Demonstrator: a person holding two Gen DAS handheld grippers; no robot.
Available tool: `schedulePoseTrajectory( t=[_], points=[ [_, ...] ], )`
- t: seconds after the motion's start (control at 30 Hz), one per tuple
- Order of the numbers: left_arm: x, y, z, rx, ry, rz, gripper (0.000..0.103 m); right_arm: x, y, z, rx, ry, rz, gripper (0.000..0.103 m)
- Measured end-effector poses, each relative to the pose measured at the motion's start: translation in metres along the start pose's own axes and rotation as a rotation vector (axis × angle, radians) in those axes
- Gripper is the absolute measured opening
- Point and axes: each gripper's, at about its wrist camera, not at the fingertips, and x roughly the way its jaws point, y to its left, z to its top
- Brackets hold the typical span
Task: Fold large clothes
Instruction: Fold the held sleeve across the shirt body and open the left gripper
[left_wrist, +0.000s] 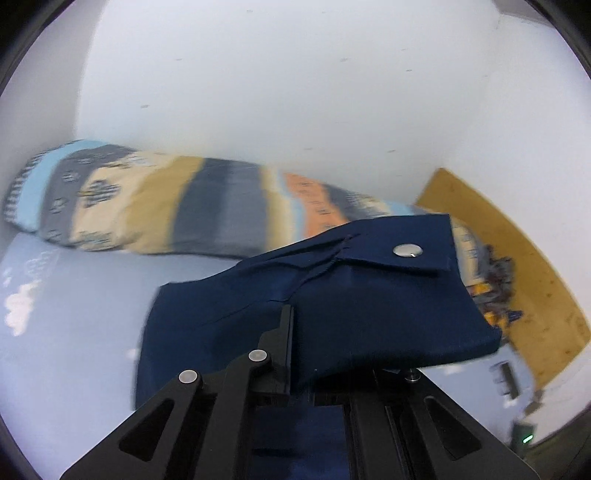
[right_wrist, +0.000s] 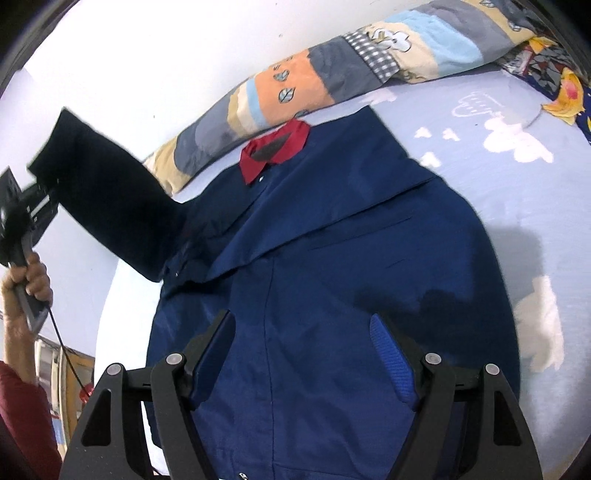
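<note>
- The left gripper has its jaws clamped on the cuff end of a navy sleeve; the cloth drapes over and hides the right-hand finger, so only the left black finger shows.
- A silver snap button sits on the cuff tab just beyond the pinch.
- In the right wrist view this same left gripper holds the sleeve raised off the bed, out to the side of the jacket, with a person's hand around its handle and a red clothing sleeve below.
- The right gripper hovers with its fingers spread wide apart over the lower front of the jacket, gripping nothing; blue pads line the fingers.
- The navy jacket lies front up on a pale blue bedsheet printed with white clouds, its red collar toward the wall.
- The jacket's other sleeve lies folded diagonally across the chest.
- A striped patchwork bolster pillow lies along the white wall, just beyond the collar.
- A brown wooden board leans near the pillow's far end in the left wrist view.
- The left wrist picture is motion-blurred, so fine detail of the pillow print cannot be told.
</note>
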Motion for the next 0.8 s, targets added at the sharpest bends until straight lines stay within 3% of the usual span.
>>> schedulePoseTrajectory(
  t=[0.2,0.3,0.47,0.6,0.63,0.7,0.8],
  points=[
    [0.04,-0.065,-0.008,0.0,0.042,-0.085,0.003,-0.017,-0.015,0.004,0.018,-0.037,0.006,0.078],
    [0.084,-0.084,-0.028,-0.013,0.101,-0.077,0.004,-0.024,-0.024,0.005,0.035,-0.051,0.009,0.078],
    [0.167,-0.091,-0.1,-0.044,0.237,-0.038,0.004,-0.029,-0.034,0.008,0.056,-0.063,0.018,0.079],
    [0.222,-0.093,-0.138,-0.088,0.331,-0.062,0.008,-0.028,-0.035,0.01,0.054,-0.066,0.014,0.079],
    [0.233,-0.094,-0.151,-0.069,0.364,-0.039,0.011,-0.028,-0.035,0.01,0.055,-0.065,0.015,0.079],
    [0.254,-0.094,-0.16,-0.032,0.402,-0.014,0.025,-0.028,-0.035,0.01,0.055,-0.069,0.008,0.079],
    [0.256,-0.094,-0.166,0.027,0.431,-0.027,0.039,-0.031,-0.04,0.012,0.074,-0.084,0.001,0.079]
  ],
)
